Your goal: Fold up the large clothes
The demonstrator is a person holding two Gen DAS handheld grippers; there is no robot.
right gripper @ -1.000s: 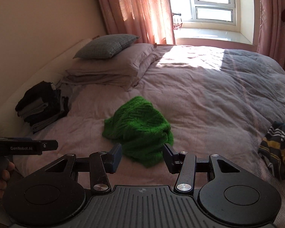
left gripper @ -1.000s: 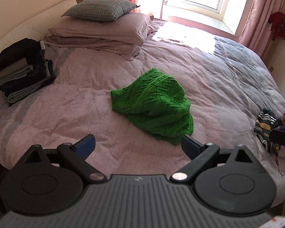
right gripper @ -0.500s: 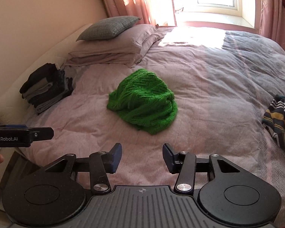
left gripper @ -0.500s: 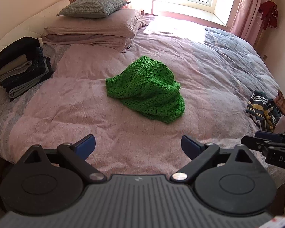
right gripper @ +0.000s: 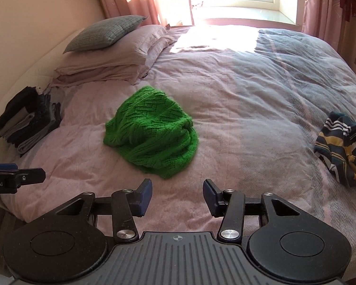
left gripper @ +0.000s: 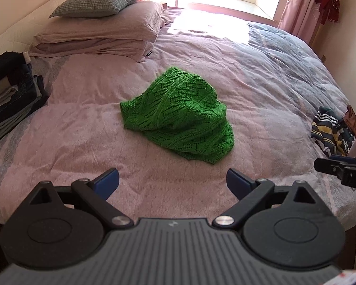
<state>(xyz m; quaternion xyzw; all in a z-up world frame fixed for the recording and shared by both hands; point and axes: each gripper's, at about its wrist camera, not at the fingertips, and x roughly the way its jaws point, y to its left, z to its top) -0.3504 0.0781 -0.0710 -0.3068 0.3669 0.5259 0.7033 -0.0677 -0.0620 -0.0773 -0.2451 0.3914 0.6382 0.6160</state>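
The green knit sweater (left gripper: pixel 178 116) is lying bunched up mid-bed (left gripper: pixel 261 76), straight ahead of both grippers. The left gripper (left gripper: pixel 172 180) is sitting wide open and empty, and the right gripper (right gripper: pixel 177 194) is gaping less, also empty. Neither looks clearly nearer; the heap's long axis is running diagonally, near-right to far-left.

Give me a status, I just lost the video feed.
Left gripper open, empty. Right gripper open, empty. Green sweater crumpled mid-bed, untouched, both grippers short of it. Nothing between them and it.
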